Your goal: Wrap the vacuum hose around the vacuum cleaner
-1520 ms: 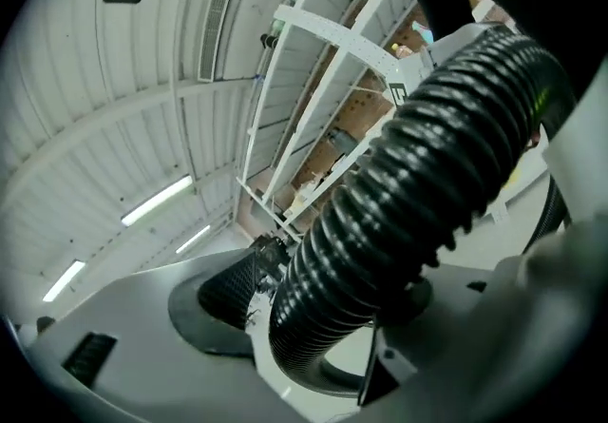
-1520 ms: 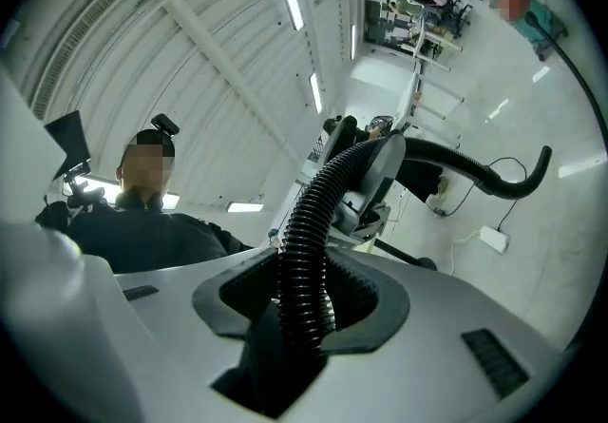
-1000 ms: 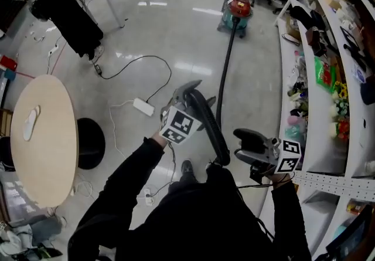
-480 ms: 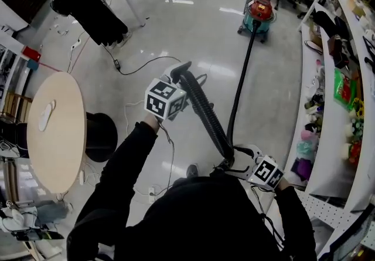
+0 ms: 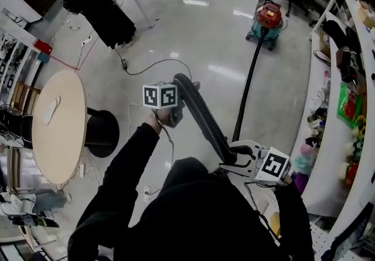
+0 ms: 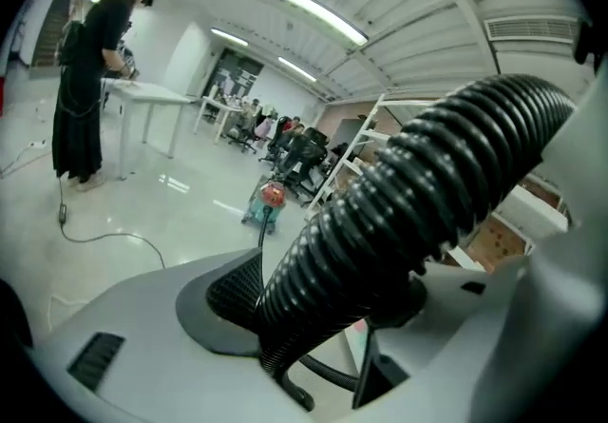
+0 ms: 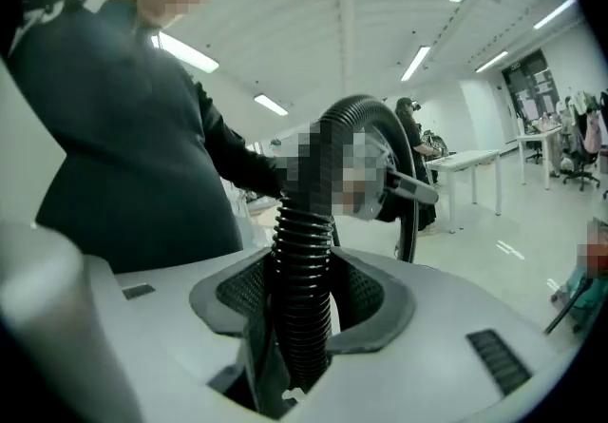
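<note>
Head view: person in black sleeves stands on a shiny floor point(image 5: 193, 37), one hand-held gripper in each hand. The left hand-held gripper point(image 5: 186, 87) is raised in front, clamped on the upper bend of the thick black ribbed hose point(image 5: 202, 119). The hose slants down to the right hand-held gripper point(image 5: 234, 157), low by the person's right side. From there a thinner black tube point(image 5: 249, 90) runs across the floor to the red and teal vacuum cleaner point(image 5: 268, 19), which stands well apart, far ahead near the shelves point(image 5: 345, 78). Round table point(image 5: 55, 131) at left, a loose cable point(image 5: 146, 66) on the floor, another person in black point(image 5: 96, 2) at the top left

Left gripper view: hose point(image 6: 418, 221) crosses slantwise between the jaws of the left hand-held gripper point(image 6: 313, 317), partly open with the pads pressed on it, firm hold. Vacuum cleaner point(image 6: 271, 198) small in the distance, the person in black point(image 6: 90, 79) by a white table point(image 6: 152, 103)

Right gripper view: hose point(image 7: 304, 298) stands upright between the jaws of the right hand-held gripper point(image 7: 304, 317); jaws are closing on it, about half open, pads meeting its ribs. Above, the hose arcs over toward the other hand-held gripper
</note>
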Available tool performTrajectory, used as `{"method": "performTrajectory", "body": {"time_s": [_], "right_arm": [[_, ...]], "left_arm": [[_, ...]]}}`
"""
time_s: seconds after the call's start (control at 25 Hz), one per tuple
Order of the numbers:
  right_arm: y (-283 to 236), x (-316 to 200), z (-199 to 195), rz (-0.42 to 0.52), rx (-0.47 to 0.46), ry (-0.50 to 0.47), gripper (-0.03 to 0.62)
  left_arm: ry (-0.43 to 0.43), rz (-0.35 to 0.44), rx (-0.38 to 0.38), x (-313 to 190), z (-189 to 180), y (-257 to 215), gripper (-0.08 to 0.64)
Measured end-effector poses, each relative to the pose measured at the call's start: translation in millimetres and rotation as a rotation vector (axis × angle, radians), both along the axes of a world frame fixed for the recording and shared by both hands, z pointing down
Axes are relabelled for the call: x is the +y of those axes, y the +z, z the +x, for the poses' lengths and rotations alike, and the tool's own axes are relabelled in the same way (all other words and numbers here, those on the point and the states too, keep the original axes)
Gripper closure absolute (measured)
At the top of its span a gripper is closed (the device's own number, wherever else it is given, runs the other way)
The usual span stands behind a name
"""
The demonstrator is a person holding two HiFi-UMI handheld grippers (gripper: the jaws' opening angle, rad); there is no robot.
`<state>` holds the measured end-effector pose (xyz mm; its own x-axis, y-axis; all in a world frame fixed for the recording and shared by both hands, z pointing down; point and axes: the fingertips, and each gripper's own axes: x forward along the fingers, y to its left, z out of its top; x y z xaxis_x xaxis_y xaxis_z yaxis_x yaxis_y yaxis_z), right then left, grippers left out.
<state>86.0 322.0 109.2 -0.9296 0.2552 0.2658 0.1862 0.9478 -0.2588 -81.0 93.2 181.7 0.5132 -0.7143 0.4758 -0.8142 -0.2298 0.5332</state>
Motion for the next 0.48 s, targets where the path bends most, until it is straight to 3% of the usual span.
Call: {"method": "performTrajectory", "body": {"time_s": [0.12,0.28,0.36,0.48], "right_arm": [[-42,-26,3,-0.094,-0.111,0.011,0.403],[-78,-72,5,-0.268,-0.257,0.024,0.402],[-89,-99,-2,-0.361,-0.298,0.063,0.402],[-90,-137,-17,-0.403,-0.279,0.136,0.402]], "left_arm": [[-0.049,-0.042,0.028,-3,-2,28,0.279],[-0.050,-0.074,0.051,-25,6,64,0.279],[-0.029,-0.087,-0.021,-45,3,84,0.279],[0.010,-0.073,-0.150,-80,-9,100,0.238]]}}
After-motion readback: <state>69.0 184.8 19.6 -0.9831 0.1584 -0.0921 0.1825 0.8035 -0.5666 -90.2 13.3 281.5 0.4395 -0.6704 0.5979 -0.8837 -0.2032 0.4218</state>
